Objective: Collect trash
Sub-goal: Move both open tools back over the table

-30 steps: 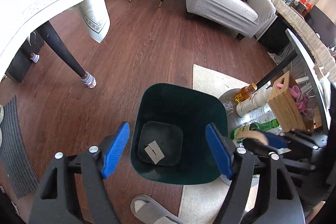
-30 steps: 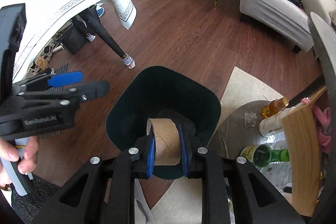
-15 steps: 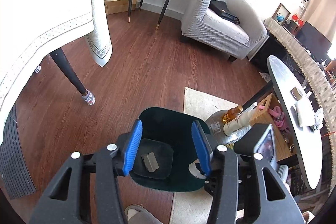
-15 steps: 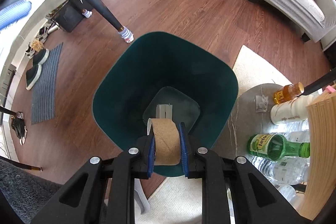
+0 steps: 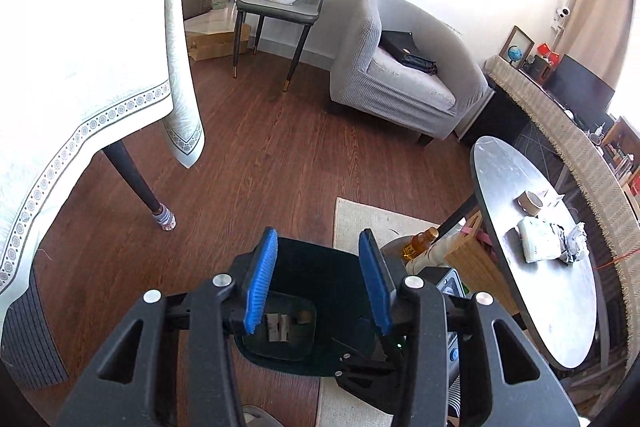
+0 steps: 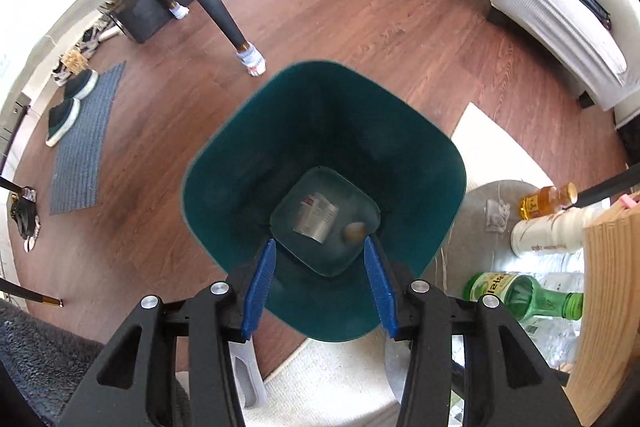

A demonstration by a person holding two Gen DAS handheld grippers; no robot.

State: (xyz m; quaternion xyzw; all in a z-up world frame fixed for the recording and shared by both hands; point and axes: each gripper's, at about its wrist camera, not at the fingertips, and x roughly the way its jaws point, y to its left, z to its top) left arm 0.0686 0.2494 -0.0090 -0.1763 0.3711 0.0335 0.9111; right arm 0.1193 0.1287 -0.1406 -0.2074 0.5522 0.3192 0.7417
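Note:
A dark green bin (image 6: 248,163) stands on the wood floor right under my right gripper (image 6: 319,245). Its jaws are opening and nothing is between them. On the bin's floor lie a brown cardboard roll (image 6: 354,231) and a printed scrap of paper (image 6: 316,217). My left gripper (image 5: 319,237) hangs higher above the same bin (image 5: 316,267), its jaws closing on nothing. Through them I see the paper (image 5: 278,325) and the roll (image 5: 305,317). An oval grey table (image 5: 520,167) at the right bears a tape roll (image 5: 530,201), a white packet (image 5: 540,245) and a crumpled wrapper (image 5: 576,241).
Beside the bin, on a low round shelf, stand a green bottle (image 6: 520,295), a white bottle (image 6: 548,237), an amber bottle (image 6: 540,203) and a wooden box (image 6: 608,307). A dining table with a white cloth (image 5: 80,67) is at the left, its leg (image 6: 216,7) near the bin. A grey armchair (image 5: 400,75) stands behind.
My right gripper opened and the cardboard roll dropped to the bin's floor. My left gripper rose away from the bin and its jaws narrowed.

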